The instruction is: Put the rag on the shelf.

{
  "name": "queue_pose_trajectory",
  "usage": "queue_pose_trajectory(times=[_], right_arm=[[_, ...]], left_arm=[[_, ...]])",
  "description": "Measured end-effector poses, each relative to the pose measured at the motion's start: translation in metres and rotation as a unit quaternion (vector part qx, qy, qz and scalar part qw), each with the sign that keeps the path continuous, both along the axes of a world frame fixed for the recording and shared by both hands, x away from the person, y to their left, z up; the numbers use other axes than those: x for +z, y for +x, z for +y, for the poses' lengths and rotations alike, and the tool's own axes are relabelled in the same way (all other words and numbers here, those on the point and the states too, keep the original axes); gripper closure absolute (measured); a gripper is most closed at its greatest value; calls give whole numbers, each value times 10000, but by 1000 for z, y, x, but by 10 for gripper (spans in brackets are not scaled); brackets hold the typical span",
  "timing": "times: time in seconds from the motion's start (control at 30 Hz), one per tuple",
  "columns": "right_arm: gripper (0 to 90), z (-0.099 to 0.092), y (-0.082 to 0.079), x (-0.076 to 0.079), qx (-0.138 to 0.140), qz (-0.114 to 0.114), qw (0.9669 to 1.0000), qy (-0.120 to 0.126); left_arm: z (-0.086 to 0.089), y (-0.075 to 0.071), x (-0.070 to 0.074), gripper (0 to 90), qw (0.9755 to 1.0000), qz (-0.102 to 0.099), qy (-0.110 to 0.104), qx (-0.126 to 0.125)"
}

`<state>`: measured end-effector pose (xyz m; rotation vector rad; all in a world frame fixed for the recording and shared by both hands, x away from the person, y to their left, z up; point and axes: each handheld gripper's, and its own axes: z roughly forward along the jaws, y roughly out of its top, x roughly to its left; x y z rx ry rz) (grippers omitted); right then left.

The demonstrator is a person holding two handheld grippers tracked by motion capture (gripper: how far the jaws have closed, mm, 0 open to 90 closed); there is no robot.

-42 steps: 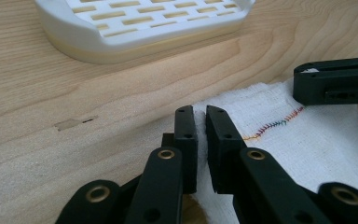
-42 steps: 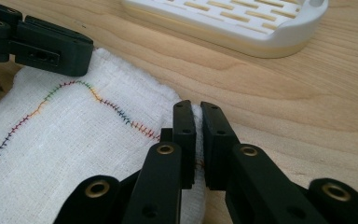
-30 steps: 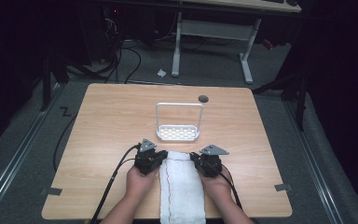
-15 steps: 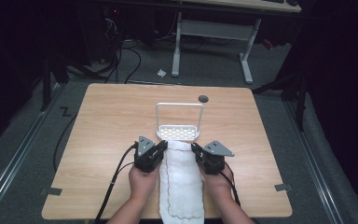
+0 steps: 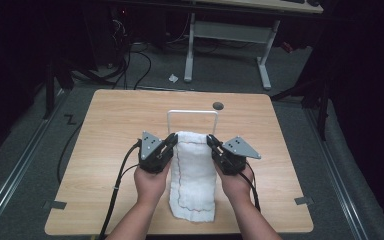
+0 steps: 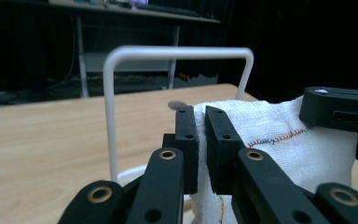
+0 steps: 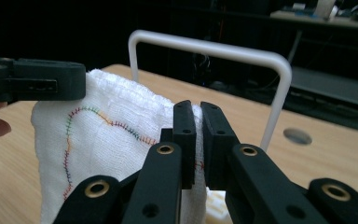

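Note:
A white towel point(image 5: 194, 172) with coloured stitching along its edge hangs by its far edge, its near end trailing on the wooden table point(image 5: 110, 130). My left gripper point(image 5: 173, 141) is shut on the far left corner of the towel point(image 6: 265, 135). My right gripper point(image 5: 211, 142) is shut on the far right corner of the towel point(image 7: 107, 144). Just beyond the lifted edge stands a white wire rack point(image 5: 192, 113) with a tall hoop, seen close behind the jaws as the rack point(image 6: 168, 52) and the rack point(image 7: 214, 51). In the left gripper view my right gripper point(image 6: 340, 109) shows at the right.
A round grommet hole point(image 5: 218, 105) sits near the table's far edge. Beyond the table is a dark floor with cables and a desk frame point(image 5: 227, 35). Grippers' cables point(image 5: 115, 190) trail toward the near edge.
Both grippers have risen, lifting the towel's far edge off the table, so the towel now hangs up toward the rack's hoop.

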<state>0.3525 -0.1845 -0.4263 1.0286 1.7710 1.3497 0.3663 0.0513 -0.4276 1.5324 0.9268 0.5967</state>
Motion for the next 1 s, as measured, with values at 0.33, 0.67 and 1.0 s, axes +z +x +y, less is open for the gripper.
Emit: queue_pose_trajectory(times=[0.33,0.67,1.0], right_arm=[[859,3,-5,45,41,-544,9984,122],[859,2,-3,80,63,-874,9960,144],[859,-1,15,107,-41,-1021,9947,148]], left_arm=[[4,-10,48,843,9983,-567,-119,12],[3,-7,82,844,9956,-936,8,-22],[-3,19,110,845,9928,-1181,193,23]])
